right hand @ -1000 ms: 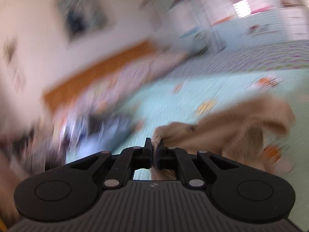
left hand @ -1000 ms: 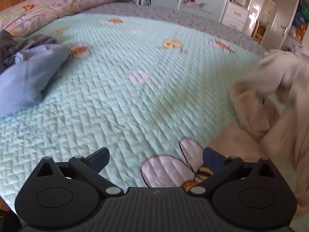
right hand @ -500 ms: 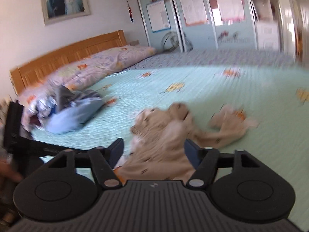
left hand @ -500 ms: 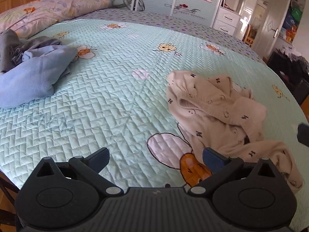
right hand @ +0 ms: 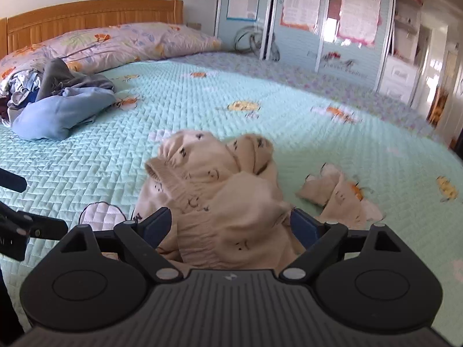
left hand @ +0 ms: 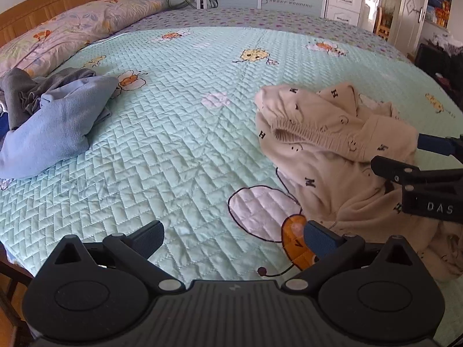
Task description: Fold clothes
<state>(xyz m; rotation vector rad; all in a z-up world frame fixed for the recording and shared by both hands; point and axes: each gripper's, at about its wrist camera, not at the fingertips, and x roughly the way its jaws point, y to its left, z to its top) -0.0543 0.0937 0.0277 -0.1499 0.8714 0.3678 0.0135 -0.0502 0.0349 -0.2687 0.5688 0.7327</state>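
Observation:
A crumpled beige garment point(left hand: 332, 150) with small black letters and an elastic waistband lies on the mint quilted bedspread point(left hand: 179, 133), right of centre. My left gripper point(left hand: 233, 235) is open and empty, low over the quilt just left of the garment. My right gripper point(right hand: 231, 225) is open, its fingers either side of the garment's point(right hand: 220, 202) near bunched part without closing on it. The right gripper also shows at the right edge of the left wrist view point(left hand: 419, 159).
A pile of blue and grey clothes point(left hand: 55, 115) lies at the left, near floral pillows point(left hand: 69, 29) and a wooden headboard point(right hand: 86, 14). Wardrobe doors point(right hand: 303, 14) stand beyond the bed's far side. The bed's near edge lies under the left gripper.
The right gripper carried the beige garment over, opened and let it drop on the quilt. It now hovers open over it. The left gripper stayed open.

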